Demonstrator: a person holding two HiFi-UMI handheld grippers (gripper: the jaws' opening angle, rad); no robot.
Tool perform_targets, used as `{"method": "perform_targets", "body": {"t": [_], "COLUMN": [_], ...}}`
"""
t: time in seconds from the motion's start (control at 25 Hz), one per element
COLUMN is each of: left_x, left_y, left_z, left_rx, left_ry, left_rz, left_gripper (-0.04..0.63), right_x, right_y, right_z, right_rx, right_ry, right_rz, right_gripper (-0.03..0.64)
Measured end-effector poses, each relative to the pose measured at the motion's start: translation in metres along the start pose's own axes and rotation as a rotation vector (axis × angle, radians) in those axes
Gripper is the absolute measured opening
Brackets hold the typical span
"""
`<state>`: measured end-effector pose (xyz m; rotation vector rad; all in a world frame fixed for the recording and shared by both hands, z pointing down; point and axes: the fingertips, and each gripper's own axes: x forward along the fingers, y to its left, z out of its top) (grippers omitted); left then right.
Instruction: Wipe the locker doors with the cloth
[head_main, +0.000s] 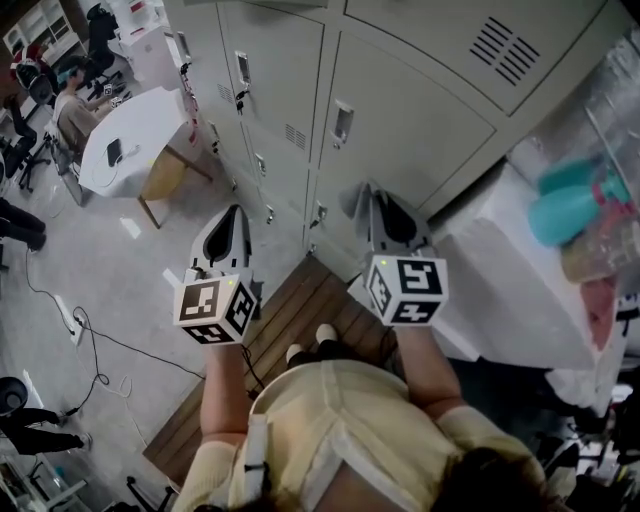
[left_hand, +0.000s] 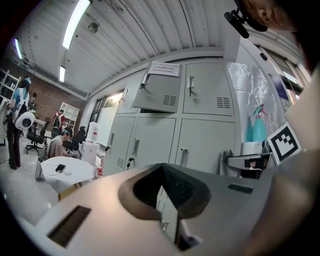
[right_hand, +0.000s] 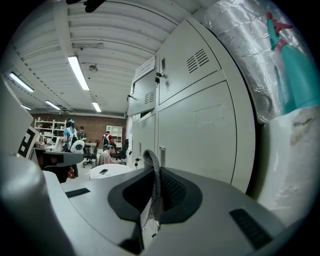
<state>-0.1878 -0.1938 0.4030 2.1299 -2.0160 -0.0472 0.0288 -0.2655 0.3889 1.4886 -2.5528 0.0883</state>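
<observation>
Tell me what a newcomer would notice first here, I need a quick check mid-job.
A bank of grey lockers fills the wall straight ahead, with both claws raised in front of it. The right claw is shut on a strip of grey cloth, while the left claw is closed with nothing in it. Teal spray bottles stand out off to the right.
</observation>
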Motion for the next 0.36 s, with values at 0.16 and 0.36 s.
{"method": "perform_targets", "body": {"t": [0.16,0.36], "left_x": [-0.0001,0.0005], "left_y": [0.0017,0.0027], "left_z": [-0.0003,-0.0016], "left_rx": [-0.002,-0.007], "left_ry": [0.001,0.004], "left_rz": [0.005,0.007], "left_gripper": [0.002,0.002], "right_x": [0.0022,0.0051], "right_y": [0.0022,0.0050], "right_z": [0.0010,-0.0009], "right_rx": [-0.004,-0.010], "right_ry": [-0.001,0.004], "right_rz": [0.010,0.024], "right_gripper": [0.018,0.018]}}
